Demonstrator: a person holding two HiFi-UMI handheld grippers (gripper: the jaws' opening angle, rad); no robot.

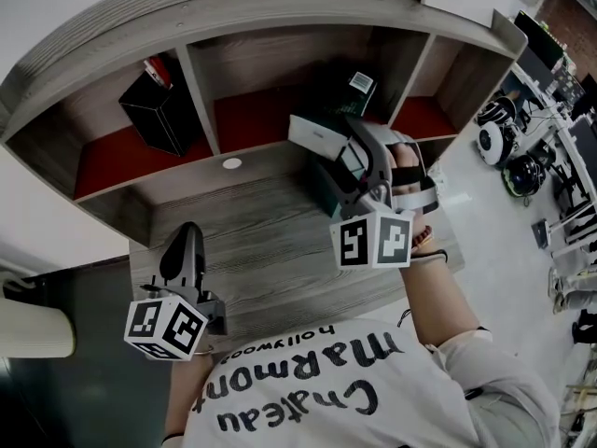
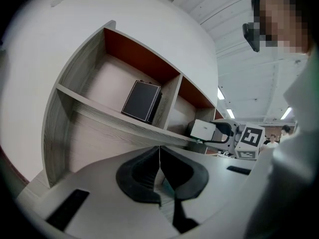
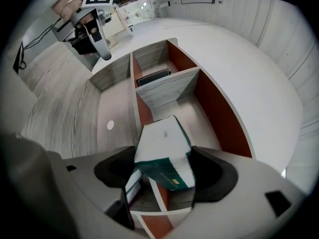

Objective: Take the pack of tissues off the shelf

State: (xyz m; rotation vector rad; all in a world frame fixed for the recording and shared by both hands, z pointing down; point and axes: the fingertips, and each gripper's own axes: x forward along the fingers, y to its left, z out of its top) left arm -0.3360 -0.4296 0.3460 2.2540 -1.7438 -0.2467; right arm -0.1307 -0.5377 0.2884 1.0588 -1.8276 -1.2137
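The pack of tissues (image 1: 315, 134), white with a dark green end (image 3: 167, 156), sits tilted between the jaws of my right gripper (image 1: 343, 157) in front of the grey wooden shelf (image 1: 280, 21), near the divider between the middle and right compartments. In the right gripper view both pads of my right gripper (image 3: 164, 167) press on its sides. My left gripper (image 1: 185, 243) rests low on the wooden desk at the front left. Its jaws meet with nothing between them (image 2: 159, 169).
A black box (image 1: 159, 110) stands in the shelf's left compartment. A dark item with a barcode label (image 1: 360, 83) lies deep in the middle compartment. A white and green item (image 3: 130, 183) shows below the pack. The wooden desk (image 1: 270, 241) carries the shelf. Equipment crowds the floor at right (image 1: 522, 147).
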